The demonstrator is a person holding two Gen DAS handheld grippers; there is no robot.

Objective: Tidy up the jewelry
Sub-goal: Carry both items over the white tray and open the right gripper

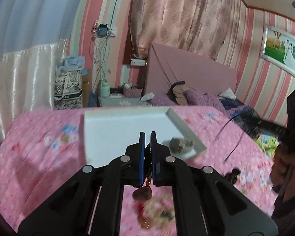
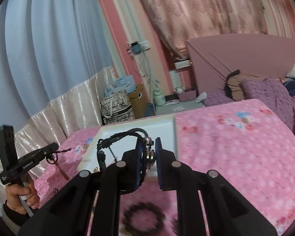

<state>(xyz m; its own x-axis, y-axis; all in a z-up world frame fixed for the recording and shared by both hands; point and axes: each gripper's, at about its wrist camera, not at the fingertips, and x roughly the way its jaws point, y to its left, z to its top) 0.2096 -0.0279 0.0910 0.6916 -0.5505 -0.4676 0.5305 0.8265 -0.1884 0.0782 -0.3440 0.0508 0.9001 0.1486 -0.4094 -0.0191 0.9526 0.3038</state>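
Observation:
My left gripper point(image 1: 147, 135) is shut on a dark beaded cord point(image 1: 148, 157) with a brown stone pendant point(image 1: 142, 194) hanging under the fingers, held above the pink bedspread just short of a white tray point(image 1: 116, 125). A greyish jewelry piece point(image 1: 182, 145) lies in the tray's right corner. My right gripper point(image 2: 148, 143) is shut on a black braided cord bracelet point(image 2: 125, 135) with silver metal beads point(image 2: 150, 153), held over the white tray point(image 2: 173, 129). The left gripper also shows at the far left of the right wrist view point(image 2: 29, 157).
A dark beaded bracelet point(image 2: 143, 216) lies on the pink bedspread point(image 2: 236, 157) under my right gripper. Blurred beaded jewelry point(image 1: 159, 210) lies on the spread below my left gripper. A black cord point(image 1: 232, 147) trails at right. Pillows and a headboard point(image 1: 190, 78) stand behind.

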